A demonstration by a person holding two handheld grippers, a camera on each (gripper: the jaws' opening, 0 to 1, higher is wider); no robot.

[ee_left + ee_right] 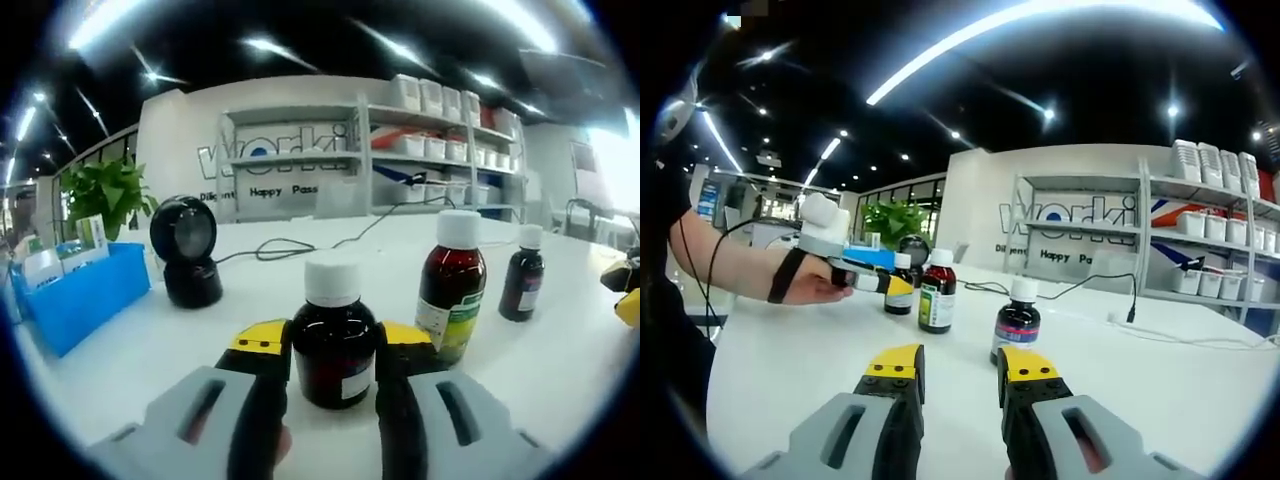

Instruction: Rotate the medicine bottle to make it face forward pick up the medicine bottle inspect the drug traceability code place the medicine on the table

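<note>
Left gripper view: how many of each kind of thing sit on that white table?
Dark medicine bottles with white caps: 3
Black round scanner on a stand: 1
Blue bin holding boxes: 1
Potted green plant: 1
Black cable: 1
Total: 7

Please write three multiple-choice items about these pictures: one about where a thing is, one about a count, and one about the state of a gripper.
1. Where is the blue bin?
A. At the table's left side, in front of the plant
B. On the shelf
C. Between the jaws

2. How many white-capped bottles stand on the table?
A. One
B. Three
C. Five

3. What is the left gripper doing?
A. Hanging open above the scanner
B. Closed on the near dark bottle
C. Holding the cable

Answers:
1. A, it sits by the plant.
2. B, the near bottle, the tall bottle and the small far bottle.
3. B, both jaws press its sides.
</note>
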